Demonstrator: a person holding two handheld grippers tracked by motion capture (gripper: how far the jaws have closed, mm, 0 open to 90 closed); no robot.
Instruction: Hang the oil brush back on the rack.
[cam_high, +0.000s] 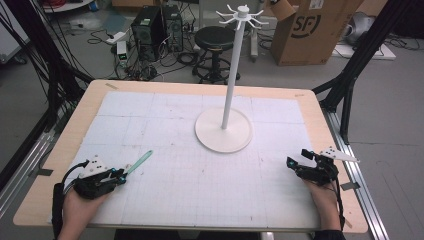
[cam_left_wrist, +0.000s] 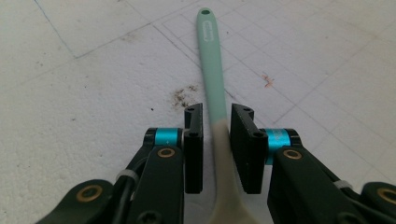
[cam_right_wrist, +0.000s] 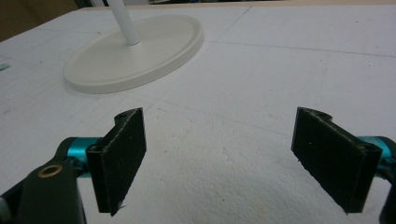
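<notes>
The likeliest trouble was a slack hold: the left gripper (cam_left_wrist: 216, 122) had its jaws drawn close about the mint-green spatula (cam_left_wrist: 212, 60), yet in the left gripper view a thin gap seemed to remain on the left pad's side, so whether the pads truly pressed the handle could not be told for certain. Had the hand lifted on so narrow and smooth a stem, the tool might have swivelled between the pads or slid out, the long handle swinging down ahead of the fingertips. The grip also sat low, near the pale end, leaving most of the length cantilevered forward. The spatula was slim, flat and tapering, pale green with a small hanging hole at its far tip and a cream-coloured portion behind the pads; it lay on the white mat (cam_left_wrist: 84, 93), running straight out from between the jaws. In the high view it pointed away from the left gripper (cam_high: 120, 174) toward the white hook stand (cam_high: 223, 129). The right gripper (cam_right_wrist: 219, 158) rested apart, jaws spread wide and empty.
</notes>
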